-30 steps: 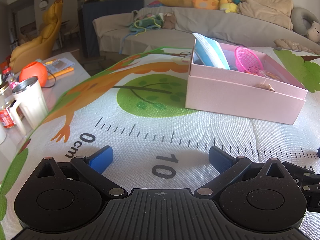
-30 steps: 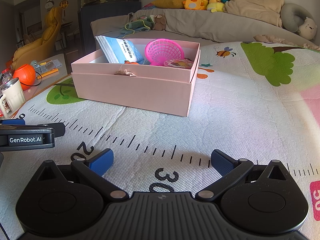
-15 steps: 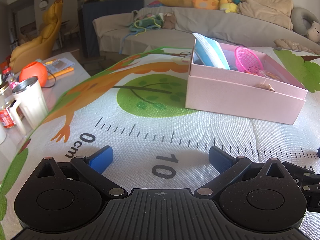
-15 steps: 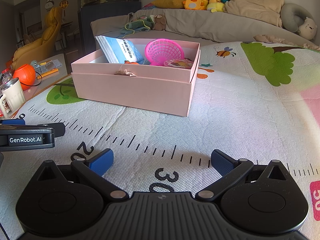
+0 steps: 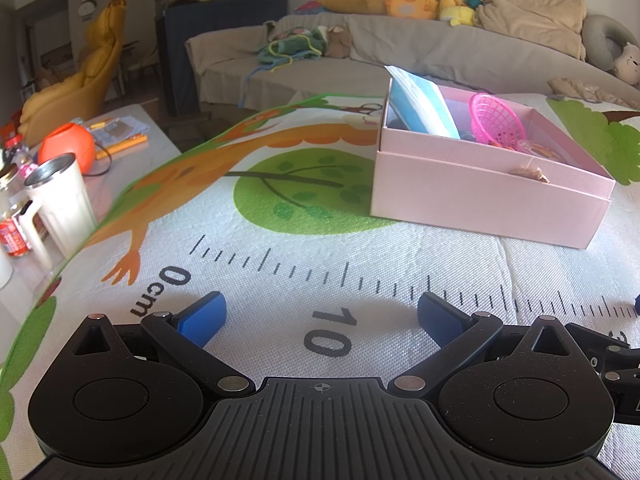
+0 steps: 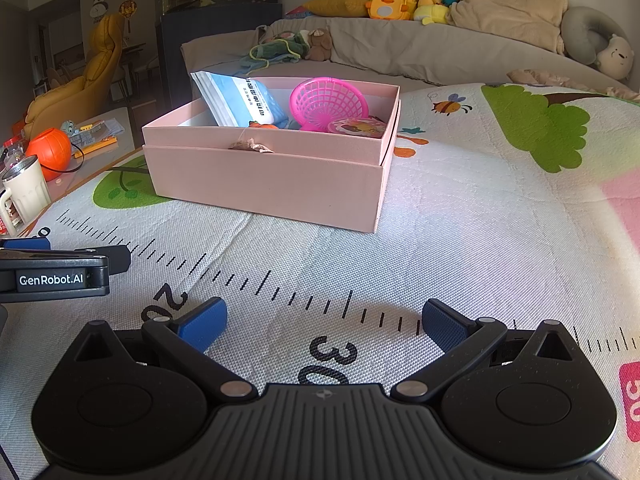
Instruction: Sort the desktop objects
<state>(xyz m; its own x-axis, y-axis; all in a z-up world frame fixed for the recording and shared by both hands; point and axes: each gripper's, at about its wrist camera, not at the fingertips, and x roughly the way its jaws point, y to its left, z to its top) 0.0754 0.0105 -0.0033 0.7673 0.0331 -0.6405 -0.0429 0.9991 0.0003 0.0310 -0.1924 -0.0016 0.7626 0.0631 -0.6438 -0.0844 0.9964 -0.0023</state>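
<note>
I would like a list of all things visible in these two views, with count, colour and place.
box: 1, pink, on the mat
packet: 1, blue-white, leaning in box, left end
basket: 1, pink, in box
round tin: 1, pink, in box
mat: 1, white with ruler print
mug: 1, white, side table
orange ball: 1, side table
sofa: 1, grey, behind
left gripper: 1, black-blue, open
right gripper: 1, black-blue, open

A pale pink box [image 6: 272,176] holds a hot-pink mesh basket [image 6: 328,100] and a blue-and-white packet [image 6: 240,100]; the white mat [image 6: 460,240] carries black ruler ticks, with a green tree at two o'clock.
</note>
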